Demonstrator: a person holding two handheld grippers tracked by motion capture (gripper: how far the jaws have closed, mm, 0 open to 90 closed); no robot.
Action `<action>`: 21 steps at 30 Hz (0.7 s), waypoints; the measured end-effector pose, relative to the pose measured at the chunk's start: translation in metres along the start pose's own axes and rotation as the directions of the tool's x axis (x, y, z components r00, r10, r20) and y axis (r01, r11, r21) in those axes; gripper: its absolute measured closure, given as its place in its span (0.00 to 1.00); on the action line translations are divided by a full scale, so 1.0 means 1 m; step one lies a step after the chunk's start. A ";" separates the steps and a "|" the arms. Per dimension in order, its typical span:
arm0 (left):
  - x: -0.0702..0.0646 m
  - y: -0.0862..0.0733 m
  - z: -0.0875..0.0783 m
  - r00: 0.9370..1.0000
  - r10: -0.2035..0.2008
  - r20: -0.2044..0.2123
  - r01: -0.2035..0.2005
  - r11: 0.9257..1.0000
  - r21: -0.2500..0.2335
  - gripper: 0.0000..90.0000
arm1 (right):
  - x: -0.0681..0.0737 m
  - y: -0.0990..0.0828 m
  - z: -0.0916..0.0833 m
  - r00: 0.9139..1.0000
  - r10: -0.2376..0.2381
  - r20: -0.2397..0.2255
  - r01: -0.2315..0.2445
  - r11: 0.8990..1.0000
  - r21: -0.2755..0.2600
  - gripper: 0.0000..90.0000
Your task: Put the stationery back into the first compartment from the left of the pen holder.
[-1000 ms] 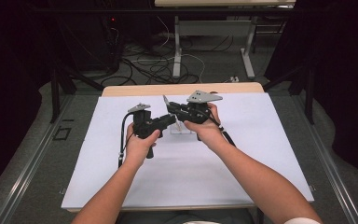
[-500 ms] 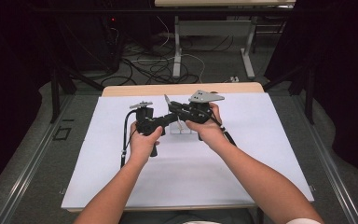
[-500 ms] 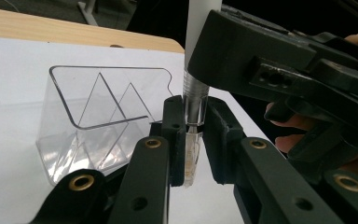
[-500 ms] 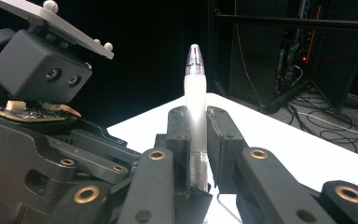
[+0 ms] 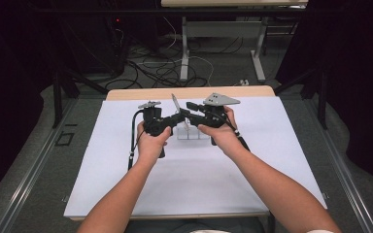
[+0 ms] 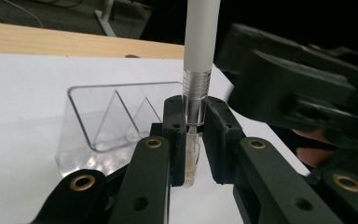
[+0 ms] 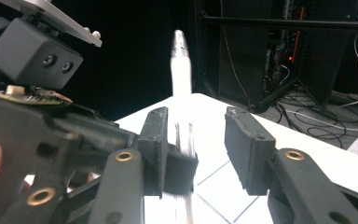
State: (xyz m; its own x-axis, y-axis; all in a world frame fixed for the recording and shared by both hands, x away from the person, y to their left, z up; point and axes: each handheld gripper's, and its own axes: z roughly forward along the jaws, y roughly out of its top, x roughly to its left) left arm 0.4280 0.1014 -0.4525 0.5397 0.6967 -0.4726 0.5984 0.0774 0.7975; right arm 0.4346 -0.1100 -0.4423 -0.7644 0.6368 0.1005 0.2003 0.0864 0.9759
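white sheet [image 5: 194, 179] covers wooden table [image 5: 141, 92]; cables behind [image 5: 160, 68].

A frosted white pen [image 6: 200, 32] with a clear ribbed collar stands between the black jaws of the left gripper [image 6: 192, 140], whose pivot bolts are brass-coloured. The right gripper [image 7: 193, 149] is black too, topped by a grey plate. A clear plastic holder [image 6: 107, 126] sits on a white sheet [image 5: 199, 179] over a pale wood worktop [image 5: 189, 92].

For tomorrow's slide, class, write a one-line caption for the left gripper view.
Left gripper clamps an upright pen beside a clear divided holder on the white table.
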 end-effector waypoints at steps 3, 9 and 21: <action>0.002 0.004 0.000 1.000 0.007 -0.024 -0.007 1.000 -0.021 0.89 | -0.004 -0.004 -0.006 0.999 0.036 0.000 -0.036 0.999 0.001 0.58; 0.006 0.010 0.004 0.997 0.032 -0.077 -0.037 0.997 -0.061 0.89 | -0.011 -0.020 -0.021 0.998 0.057 0.002 -0.057 0.998 0.018 0.49; 0.009 0.019 0.013 0.984 0.075 -0.160 -0.093 0.990 -0.110 0.89 | -0.027 -0.061 -0.057 0.993 0.086 0.078 -0.093 0.991 0.099 0.29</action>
State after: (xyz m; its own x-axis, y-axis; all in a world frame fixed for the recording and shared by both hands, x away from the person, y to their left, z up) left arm 0.4515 0.1000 -0.4467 0.4814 0.8056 -0.3453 0.4769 0.0897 0.8743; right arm 0.4079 -0.1757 -0.4934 -0.6941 0.6998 0.1685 0.3302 0.1016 0.9384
